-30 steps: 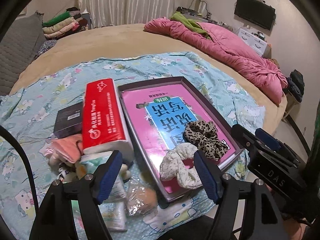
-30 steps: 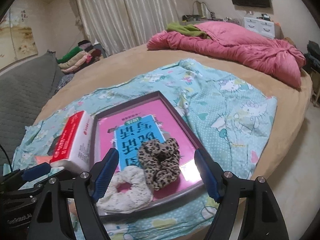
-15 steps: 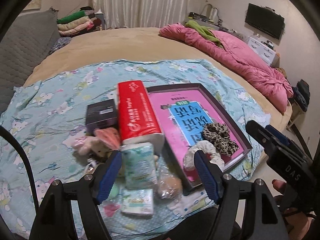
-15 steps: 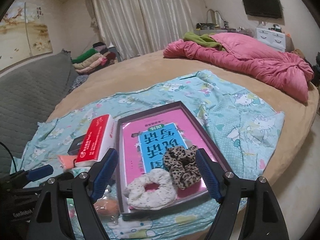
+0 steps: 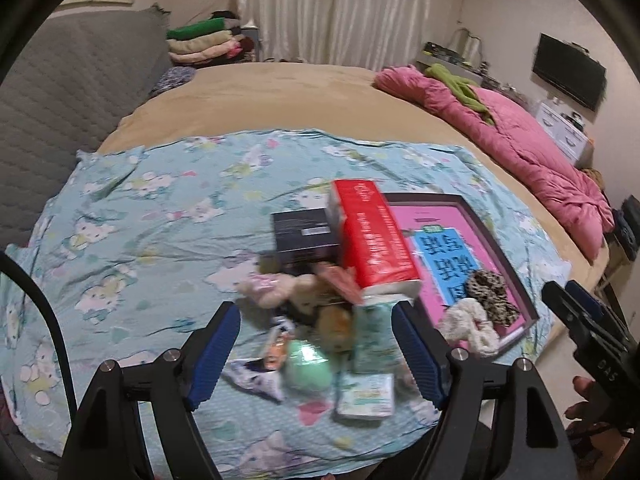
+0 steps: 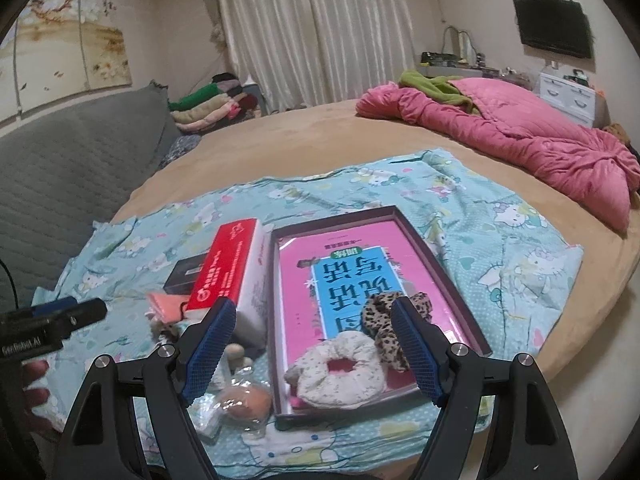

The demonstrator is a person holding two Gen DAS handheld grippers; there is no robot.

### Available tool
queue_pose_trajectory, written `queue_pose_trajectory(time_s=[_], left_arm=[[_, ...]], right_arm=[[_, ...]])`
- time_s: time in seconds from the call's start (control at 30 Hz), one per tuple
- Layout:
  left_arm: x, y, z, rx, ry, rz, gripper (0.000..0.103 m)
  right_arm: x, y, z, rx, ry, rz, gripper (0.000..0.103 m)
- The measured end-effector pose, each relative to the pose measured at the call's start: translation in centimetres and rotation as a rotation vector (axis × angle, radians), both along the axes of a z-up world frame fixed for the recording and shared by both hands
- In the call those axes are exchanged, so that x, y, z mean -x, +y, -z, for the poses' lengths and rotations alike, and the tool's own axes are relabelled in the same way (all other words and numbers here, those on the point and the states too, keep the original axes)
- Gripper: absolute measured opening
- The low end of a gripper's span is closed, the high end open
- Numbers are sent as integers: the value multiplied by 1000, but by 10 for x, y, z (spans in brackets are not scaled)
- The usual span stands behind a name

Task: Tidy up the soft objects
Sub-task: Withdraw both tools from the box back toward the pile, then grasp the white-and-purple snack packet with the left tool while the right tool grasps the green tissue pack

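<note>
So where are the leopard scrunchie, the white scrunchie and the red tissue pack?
leopard scrunchie (image 6: 394,322): right wrist view, its visible middle.
white scrunchie (image 6: 340,380): right wrist view, on its near ruffle.
red tissue pack (image 6: 226,266): right wrist view, on its red top face.

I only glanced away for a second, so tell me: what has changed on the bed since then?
Both tongs pulled back and up, so more of the bed shows; the left tongs also swung leftward, over the loose pile. Neither took hold of anything: both remain open. The white scrunchie and leopard scrunchie still lie in the tray, unmoved.
</note>
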State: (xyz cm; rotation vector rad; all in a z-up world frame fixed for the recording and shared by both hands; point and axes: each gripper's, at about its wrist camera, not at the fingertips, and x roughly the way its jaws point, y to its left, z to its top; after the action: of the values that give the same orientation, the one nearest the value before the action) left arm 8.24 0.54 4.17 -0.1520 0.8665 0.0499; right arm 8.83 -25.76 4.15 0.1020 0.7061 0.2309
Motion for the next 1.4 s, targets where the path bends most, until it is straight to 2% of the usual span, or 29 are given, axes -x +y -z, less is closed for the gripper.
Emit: queue_pose_trajectory(time_s=[0.17, 0.5, 0.93, 1.4], left_arm=[[9, 29, 8, 7, 24, -54, 78], [21, 56, 31, 5, 67, -99, 78], [19, 60, 79, 7, 151, -53, 78], [8, 61, 119, 20, 208, 9, 78]], right_arm=[[3, 14, 2, 15, 10, -39, 81], [9, 44, 8, 32, 25, -109, 81], [9, 88, 38, 67, 98, -197, 81], [-16, 128, 84, 121, 174, -222, 81]])
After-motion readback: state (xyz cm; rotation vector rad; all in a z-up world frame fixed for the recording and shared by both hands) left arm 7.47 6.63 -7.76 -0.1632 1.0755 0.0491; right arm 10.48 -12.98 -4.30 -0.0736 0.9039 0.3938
